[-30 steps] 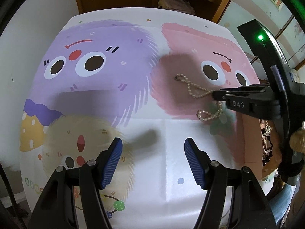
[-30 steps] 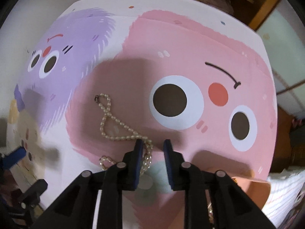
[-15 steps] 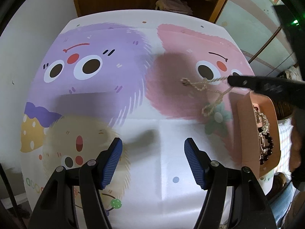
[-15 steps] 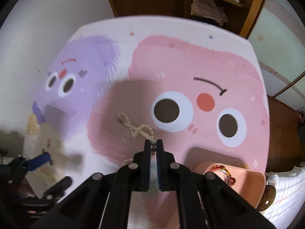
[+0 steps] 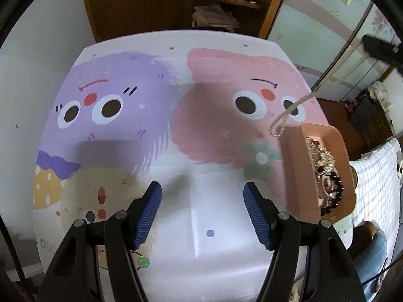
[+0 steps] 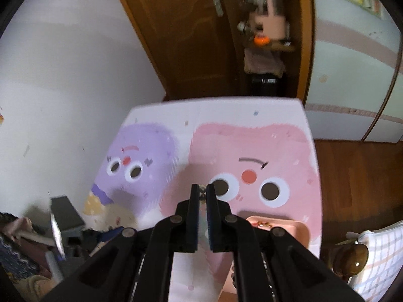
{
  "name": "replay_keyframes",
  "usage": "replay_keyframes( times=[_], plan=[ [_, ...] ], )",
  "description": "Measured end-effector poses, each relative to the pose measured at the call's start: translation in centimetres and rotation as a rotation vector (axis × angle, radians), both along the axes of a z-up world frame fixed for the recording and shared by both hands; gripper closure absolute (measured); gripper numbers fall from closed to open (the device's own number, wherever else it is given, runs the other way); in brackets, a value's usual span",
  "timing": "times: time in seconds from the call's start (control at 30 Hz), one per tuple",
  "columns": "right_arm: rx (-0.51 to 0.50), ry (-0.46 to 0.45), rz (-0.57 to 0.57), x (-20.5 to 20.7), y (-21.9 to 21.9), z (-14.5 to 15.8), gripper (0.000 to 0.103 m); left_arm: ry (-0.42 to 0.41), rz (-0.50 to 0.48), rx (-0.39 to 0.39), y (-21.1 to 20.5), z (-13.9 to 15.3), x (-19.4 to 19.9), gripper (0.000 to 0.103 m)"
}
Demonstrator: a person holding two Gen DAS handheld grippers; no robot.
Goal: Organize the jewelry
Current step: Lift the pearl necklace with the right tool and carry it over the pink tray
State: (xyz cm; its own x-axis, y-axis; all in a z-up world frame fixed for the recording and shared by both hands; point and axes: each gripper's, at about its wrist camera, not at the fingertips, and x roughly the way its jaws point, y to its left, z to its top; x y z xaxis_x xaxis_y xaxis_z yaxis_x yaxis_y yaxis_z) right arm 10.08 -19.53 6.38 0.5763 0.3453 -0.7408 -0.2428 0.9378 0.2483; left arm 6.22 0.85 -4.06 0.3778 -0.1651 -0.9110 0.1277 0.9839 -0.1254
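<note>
Left wrist view shows my right hand-held gripper (image 6: 202, 196) clenched on the necklace (image 5: 286, 117), dangling above the bench's right edge, so I'd lower it slowly into the tray (image 5: 297, 171).

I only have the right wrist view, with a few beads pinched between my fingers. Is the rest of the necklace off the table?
Observer: Yes. The necklace hangs free in the air below the right hand-held gripper.
Operator: Where is its low end against the tray?
Observer: In the left wrist view the loop shows at the far corner of the tray, not inside it.
Operator: What is in the tray?
Observer: A black bead bracelet and silvery pieces.
</note>
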Motion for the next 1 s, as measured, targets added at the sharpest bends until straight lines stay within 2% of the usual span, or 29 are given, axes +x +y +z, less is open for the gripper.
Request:
replay_keyframes(
  times=[0.2, 0.4, 0.77, 1.0],
  plan=[
    [0.077, -0.109, -0.069, -2.6, -4.2, 4.9, 0.099, -0.006, -0.030, 0.007, -1.2, 0.6, -0.5, 0.037],
    [0.085, -0.166, -0.139, -4.1, -7.4, 6.5, 0.098, 0.001, -0.046, 0.020, -1.9, 0.4, -0.6, 0.037],
    [0.090, -0.076, -0.264, -3.6, -11.1, 1.6, 0.098, -0.002, -0.049, 0.039, -2.7, 0.4, -0.4, 0.037],
    [0.030, 0.019, -0.286, -3.7, -11.2, -2.9, 0.098, -0.034, -0.050, 0.023, -4.4, 1.7, 0.7, 0.037]
  ],
)
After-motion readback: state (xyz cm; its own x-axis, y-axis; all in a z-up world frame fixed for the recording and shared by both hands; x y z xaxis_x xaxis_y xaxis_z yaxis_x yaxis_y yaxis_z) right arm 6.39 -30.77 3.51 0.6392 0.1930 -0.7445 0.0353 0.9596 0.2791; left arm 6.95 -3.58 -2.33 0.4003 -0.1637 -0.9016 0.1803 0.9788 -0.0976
